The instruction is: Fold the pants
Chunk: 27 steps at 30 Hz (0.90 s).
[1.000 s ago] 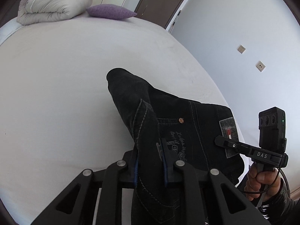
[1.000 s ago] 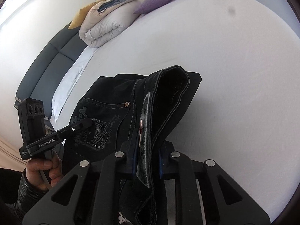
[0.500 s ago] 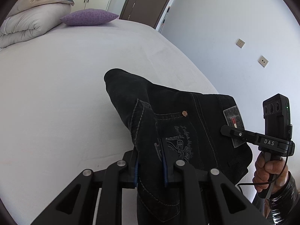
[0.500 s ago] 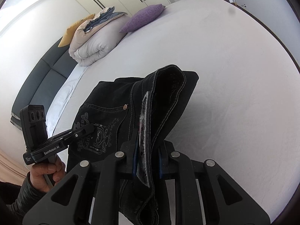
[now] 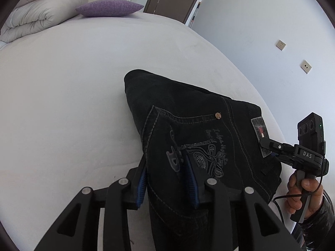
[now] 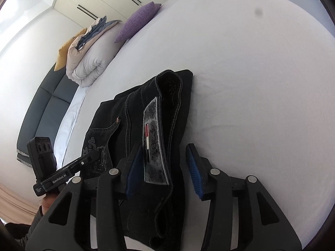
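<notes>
Black jeans (image 5: 188,129) lie folded on the white bed (image 5: 62,96), back pocket embroidery and a grey waist label up. My left gripper (image 5: 166,167) has its blue pads parted a little, with the pocket side of the jeans still between them. My right gripper (image 6: 162,161) is open, its pads wide apart around the waistband and label of the jeans (image 6: 165,113). The right gripper also shows in the left wrist view (image 5: 270,144), at the label. The left gripper shows in the right wrist view (image 6: 90,159).
A purple pillow (image 5: 108,7) and a rolled white duvet (image 5: 37,18) lie at the head of the bed. A dark headboard (image 6: 41,113) is at the left. A wall with two sockets (image 5: 280,45) and a brown door stand beyond the bed's right edge.
Both grippers have lowered the jeans onto the bed. The right gripper's jaws have opened wide off the waistband. The left gripper's jaws have parted a little.
</notes>
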Motion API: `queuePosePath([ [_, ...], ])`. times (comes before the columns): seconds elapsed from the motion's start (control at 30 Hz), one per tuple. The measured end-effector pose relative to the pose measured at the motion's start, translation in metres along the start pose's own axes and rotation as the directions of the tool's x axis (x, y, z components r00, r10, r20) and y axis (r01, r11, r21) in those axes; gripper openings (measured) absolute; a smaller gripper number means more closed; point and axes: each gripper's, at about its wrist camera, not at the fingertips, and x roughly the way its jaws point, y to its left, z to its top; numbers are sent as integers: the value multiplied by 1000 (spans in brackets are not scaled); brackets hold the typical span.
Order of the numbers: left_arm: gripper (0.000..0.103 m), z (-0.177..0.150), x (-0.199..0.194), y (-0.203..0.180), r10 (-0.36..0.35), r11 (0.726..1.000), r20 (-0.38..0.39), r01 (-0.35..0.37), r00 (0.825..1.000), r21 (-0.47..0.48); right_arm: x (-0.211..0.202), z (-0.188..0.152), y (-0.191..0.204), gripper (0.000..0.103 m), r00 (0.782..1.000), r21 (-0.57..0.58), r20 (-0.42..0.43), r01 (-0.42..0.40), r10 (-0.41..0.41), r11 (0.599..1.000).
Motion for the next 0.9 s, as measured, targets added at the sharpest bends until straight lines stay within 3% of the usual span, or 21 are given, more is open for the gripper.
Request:
queuePosePath([
  [0.07,35,-8,-18,-6,28,999,41,-29,999,23,-12,-12,5,45,999,0,19,29,-29,1000],
  [0.17,54,-23,-53,-24,58,995,136,-69,989,77,-39,-37,19,45,996,-35,63,67,-65,997],
  [0.2,66,-30,-67,-30,76,990,172,-94,982,101,-51,-45,23,45,993,-54,81,86,-82,995],
  [0.3,87,-52,-112,-56,138,967,315,-196,939,161,-87,-73,48,45,980,-109,159,140,-122,984],
  [0.37,101,-67,-144,-75,166,948,415,-261,895,183,-110,-90,70,45,966,-145,219,173,-139,974],
  [0.47,103,-91,-187,-100,197,909,556,-364,807,205,-151,-117,98,46,927,-199,336,242,-166,950],
  [0.5,103,-96,-198,-109,222,894,590,-404,777,195,-163,-126,109,53,911,-215,376,262,-168,941],
  [0.6,103,-113,-230,-124,318,852,657,-511,683,118,-203,-155,138,70,847,-247,509,316,-155,916],
  [0.67,103,-126,-250,-125,417,806,666,-590,619,44,-232,-175,154,79,798,-268,588,346,-132,899],
  [0.7,103,-130,-255,-126,444,795,651,-606,616,31,-244,-183,164,84,771,-279,626,366,-121,888],
  [0.73,103,-132,-260,-127,452,799,629,-601,632,30,-257,-192,173,86,740,-286,663,388,-111,876],
  [0.77,103,-134,-266,-127,441,816,615,-577,654,29,-270,-202,182,92,699,-289,708,420,-103,860],
  [0.8,103,-136,-271,-126,433,830,609,-557,665,18,-281,-212,192,101,648,-282,755,460,-101,842],
  [0.83,103,-139,-276,-125,434,838,608,-546,665,0,-292,-222,201,103,600,-265,793,497,-107,826],
  [0.87,103,-142,-279,-125,442,840,603,-542,664,-19,-303,-230,208,103,566,-249,817,522,-112,816],
  [0.9,103,-143,-279,-124,454,839,587,-544,670,-29,-310,-237,214,103,554,-249,825,532,-110,809],
])
